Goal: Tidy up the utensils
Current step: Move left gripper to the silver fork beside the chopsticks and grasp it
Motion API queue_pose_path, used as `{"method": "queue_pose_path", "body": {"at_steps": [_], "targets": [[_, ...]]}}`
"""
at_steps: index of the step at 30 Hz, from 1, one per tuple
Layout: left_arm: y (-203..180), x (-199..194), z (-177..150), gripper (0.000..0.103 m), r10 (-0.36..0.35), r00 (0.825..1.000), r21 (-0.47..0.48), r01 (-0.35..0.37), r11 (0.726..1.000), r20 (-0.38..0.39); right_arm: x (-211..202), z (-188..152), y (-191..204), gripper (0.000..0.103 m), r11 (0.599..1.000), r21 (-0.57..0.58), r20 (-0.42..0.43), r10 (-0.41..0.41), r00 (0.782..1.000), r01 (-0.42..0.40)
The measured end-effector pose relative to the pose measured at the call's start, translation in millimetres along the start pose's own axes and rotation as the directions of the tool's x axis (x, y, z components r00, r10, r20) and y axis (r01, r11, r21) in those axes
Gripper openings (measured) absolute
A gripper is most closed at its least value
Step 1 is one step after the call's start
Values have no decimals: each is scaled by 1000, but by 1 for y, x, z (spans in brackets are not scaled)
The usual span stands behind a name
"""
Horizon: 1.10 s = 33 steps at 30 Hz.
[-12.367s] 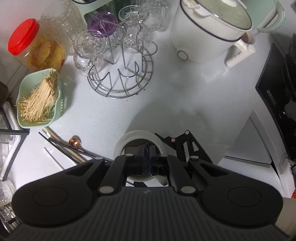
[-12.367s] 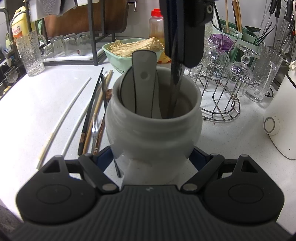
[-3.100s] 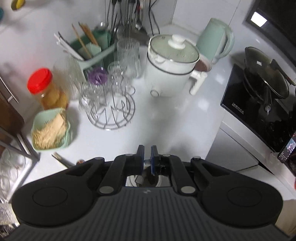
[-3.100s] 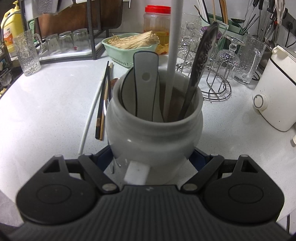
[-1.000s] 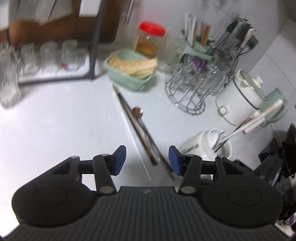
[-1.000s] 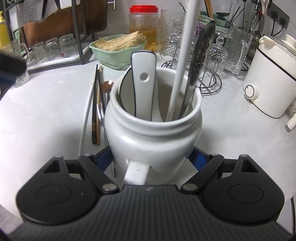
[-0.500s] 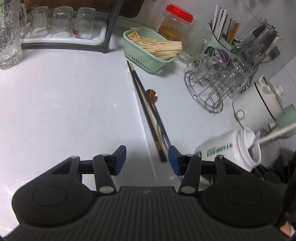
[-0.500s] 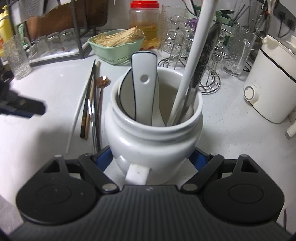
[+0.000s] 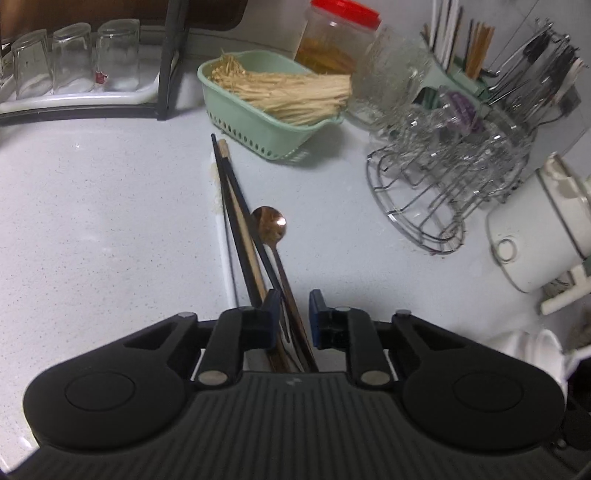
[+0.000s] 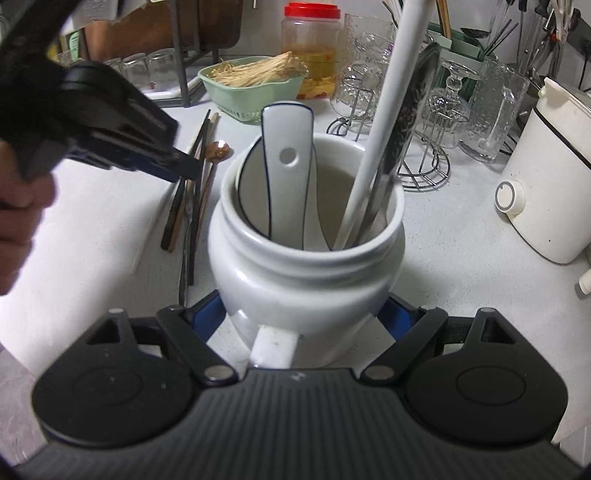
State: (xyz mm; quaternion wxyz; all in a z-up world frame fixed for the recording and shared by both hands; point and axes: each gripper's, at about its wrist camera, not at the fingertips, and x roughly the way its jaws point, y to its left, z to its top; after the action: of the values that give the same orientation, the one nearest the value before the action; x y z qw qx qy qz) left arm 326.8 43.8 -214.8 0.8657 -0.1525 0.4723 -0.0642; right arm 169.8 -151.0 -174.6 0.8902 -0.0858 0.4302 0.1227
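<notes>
While your right hand-held gripper (image 10: 306, 317) clamps its blue pads against the base of the white ceramic jar (image 10: 306, 266), that jar stands upright on the pale speckled surface (image 9: 92, 221) directly before the camera. Inside it lean a white ceramic spoon (image 10: 286, 166) with a dark rim and a hole in its handle, a long white handle (image 10: 384, 122) and a patterned metal handle (image 10: 406, 122) (the last two rest against the jar's right rim).

Your left hand-held gripper (image 9: 293, 314) is low over the loose bundle, fingers partly open and straddling the near ends of the dark chopsticks (image 9: 236, 221) and the copper spoon (image 9: 269, 225); nothing is pinched yet. The bundle lies lengthwise, running away from you, with a thin white stick (image 9: 225, 251) just beside its left edge and a wooden chopstick among the dark ones. Left of the bundle the surface is bare; to the right a gap separates it from the wire glass rack (image 9: 443, 192).

Half a second ago the left fingers stood wider and higher, with the chopstick ends just ahead of them; they have since narrowed and dropped around the bundle.

Farther back sit the green basket (image 9: 258, 122) of pale strands, the red-lidded jar (image 9: 340, 33) and the white cooker (image 9: 535, 236).
</notes>
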Motion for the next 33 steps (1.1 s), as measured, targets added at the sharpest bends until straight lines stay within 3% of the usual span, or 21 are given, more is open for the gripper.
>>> {"method": "queue_pose_path", "body": {"at_steps": [9,14,27,29,33], "targets": [[-10,13,8,18,122,992,8,-122,992,-20,-2,-7,-8,90,998,-50,22,47,999,-46],[-10,7,2,18,120,992,8,-120,993,-40,-5,-10,-10,90,996,-65,29,64,998,-62],[-29,15,-2,18,202,979,68,-199,978,-28,-8,-14,-14,90,992,-94,37,94,995,-90],[-29,14,-2,9,208,978,67,-206,976,-26,-8,-14,-15,90,991,-95,40,95,995,-91],[-29,11,-3,9,213,977,69,-211,975,-23,-8,-14,-16,90,991,-97,43,98,994,-93]]}}
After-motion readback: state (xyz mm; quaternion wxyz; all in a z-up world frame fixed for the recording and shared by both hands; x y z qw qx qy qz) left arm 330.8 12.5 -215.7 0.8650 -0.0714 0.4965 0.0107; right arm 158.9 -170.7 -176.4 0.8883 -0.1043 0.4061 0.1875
